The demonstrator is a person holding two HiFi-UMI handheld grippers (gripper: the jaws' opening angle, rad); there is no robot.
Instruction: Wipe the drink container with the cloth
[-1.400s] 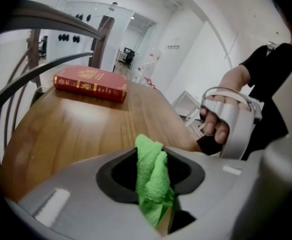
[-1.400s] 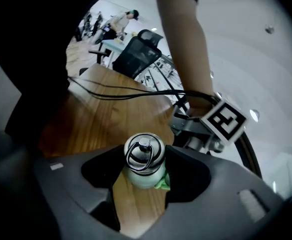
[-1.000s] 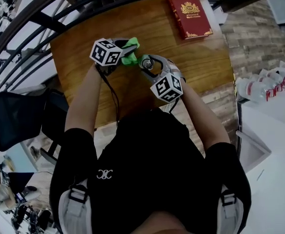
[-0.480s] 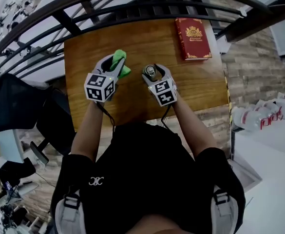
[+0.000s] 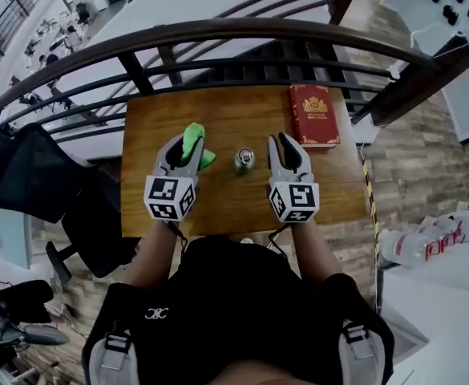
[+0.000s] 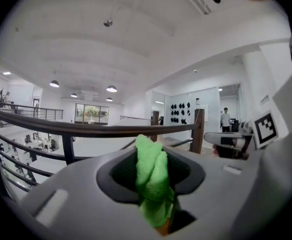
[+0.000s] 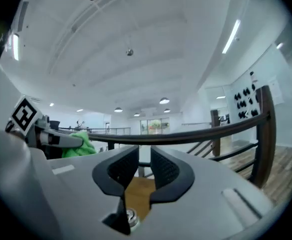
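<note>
Bench: wooden bench; a red book lies at its far right corner.
Room: a dark railing runs behind the bench, with a bright white hall beyond.
Drink can: upright on the bench between the grippers, touched by neither.
Left gripper: jaws clamped on the green cloth.
Right gripper: jaws narrowly apart, just been closing, nothing between them.
Change: half a second ago the right jaws ringed the can; now they are clear of it.

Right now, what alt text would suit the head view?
From above: the left claw grips a green cloth; the right claw, its jaws just narrowed and empty, hangs beside a can on the wooden table. A red book lies far right.
</note>
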